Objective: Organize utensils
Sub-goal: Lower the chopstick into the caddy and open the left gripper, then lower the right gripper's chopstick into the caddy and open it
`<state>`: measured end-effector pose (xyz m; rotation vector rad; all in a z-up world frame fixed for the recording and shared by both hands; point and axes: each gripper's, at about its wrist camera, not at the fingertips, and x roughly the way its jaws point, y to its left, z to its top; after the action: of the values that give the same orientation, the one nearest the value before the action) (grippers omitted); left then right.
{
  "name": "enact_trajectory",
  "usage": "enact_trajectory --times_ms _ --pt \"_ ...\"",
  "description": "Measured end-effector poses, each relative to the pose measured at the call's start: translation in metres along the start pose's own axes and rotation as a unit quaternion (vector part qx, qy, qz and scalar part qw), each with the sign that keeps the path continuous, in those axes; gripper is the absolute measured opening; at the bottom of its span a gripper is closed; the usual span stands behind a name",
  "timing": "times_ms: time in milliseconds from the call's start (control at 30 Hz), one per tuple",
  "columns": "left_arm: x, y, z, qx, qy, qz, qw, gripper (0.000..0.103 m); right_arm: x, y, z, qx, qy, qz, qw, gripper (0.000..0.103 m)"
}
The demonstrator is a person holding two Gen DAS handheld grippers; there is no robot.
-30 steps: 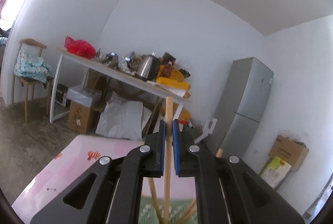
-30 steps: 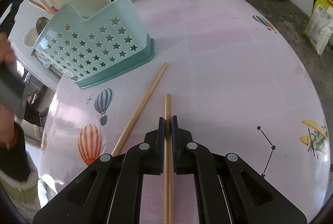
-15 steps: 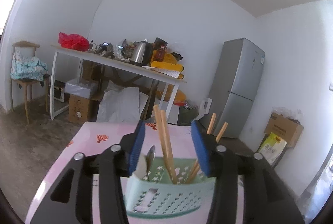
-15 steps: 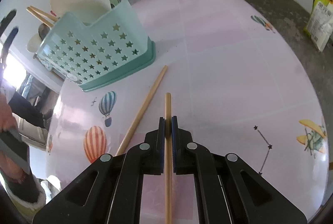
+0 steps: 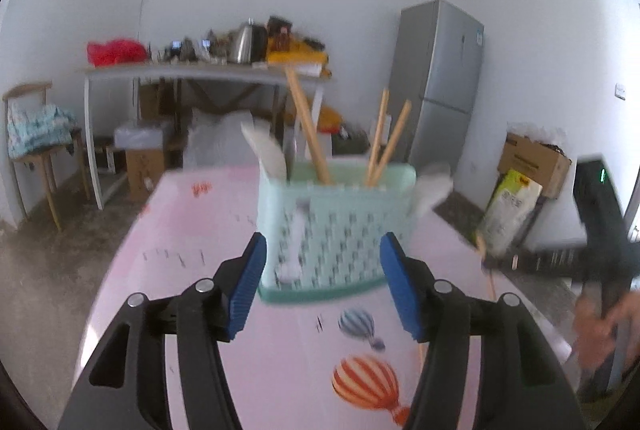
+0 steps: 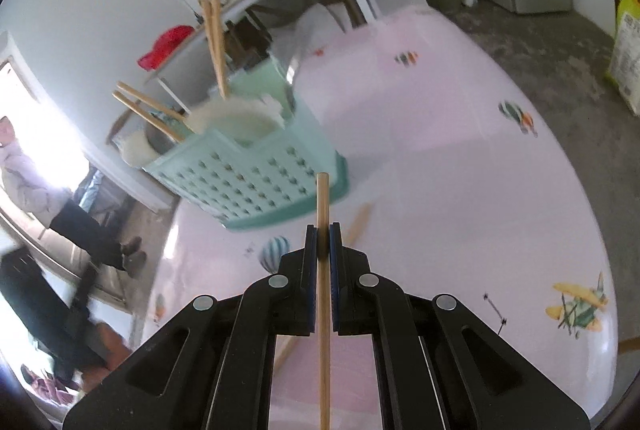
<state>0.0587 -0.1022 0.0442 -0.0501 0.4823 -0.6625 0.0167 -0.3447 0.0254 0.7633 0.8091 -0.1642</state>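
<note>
1. Your left gripper (image 5: pixel 322 280) stands wide, its blue pads having just been spreading apart, with nothing pinched between them; the mint-green utensil caddy (image 5: pixel 336 226) sits on the table beyond, framed by the gap.
2. Your right gripper (image 6: pixel 323 246) is clamped narrow on a single wooden chopstick (image 6: pixel 323 270), which runs straight up between the pads and pokes out past their tips.
3. The caddy (image 6: pixel 256 174) stands on the pink balloon-print tablecloth (image 6: pixel 460 190), its star-punched wall facing the right camera.
4. Inside it, wooden chopsticks (image 5: pixel 308 126) lean out in two clusters, one pair tall near the middle, another pair (image 5: pixel 386 138) angled toward the caddy's end, beside pale spoons (image 5: pixel 268 154).
5. A second loose chopstick (image 6: pixel 358 224) lies flat on the cloth just beside the caddy's base, partly hidden behind your right gripper.
6. In the blurred left view, your right hand (image 5: pixel 600 322) shows at the frame's edge.
</note>
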Motion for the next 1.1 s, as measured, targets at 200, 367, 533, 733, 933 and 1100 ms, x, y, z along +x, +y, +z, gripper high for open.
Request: enact_trajectory --times_ms 200,367,533,733,933,1100 --pt "0.011 -0.003 -0.023 -0.004 0.037 0.001 0.9993 0.057 -0.023 0.015 0.022 -0.026 -0.039 -0.004 0.999 0.004" --pt "0.021 0.001 -0.029 -0.001 0.051 0.011 0.9986 0.057 -0.053 0.027 0.039 -0.046 -0.09 -0.004 0.995 0.004" --pt "0.028 0.005 -0.037 -0.003 0.07 0.025 0.9972 0.057 -0.079 0.046 0.059 -0.066 -0.145 0.013 0.987 0.004" --pt "0.033 0.014 -0.043 -0.012 0.088 0.04 0.9953 0.057 -0.109 0.082 0.087 -0.11 -0.208 0.037 0.971 0.004" --pt "0.039 0.02 -0.044 -0.016 0.098 0.045 0.994 0.057 -0.123 0.117 0.112 -0.149 -0.253 0.062 0.954 0.004" --pt "0.043 0.017 -0.049 -0.008 0.113 0.042 0.9927 0.057 -0.098 0.131 0.127 -0.169 -0.26 0.069 0.948 0.004"
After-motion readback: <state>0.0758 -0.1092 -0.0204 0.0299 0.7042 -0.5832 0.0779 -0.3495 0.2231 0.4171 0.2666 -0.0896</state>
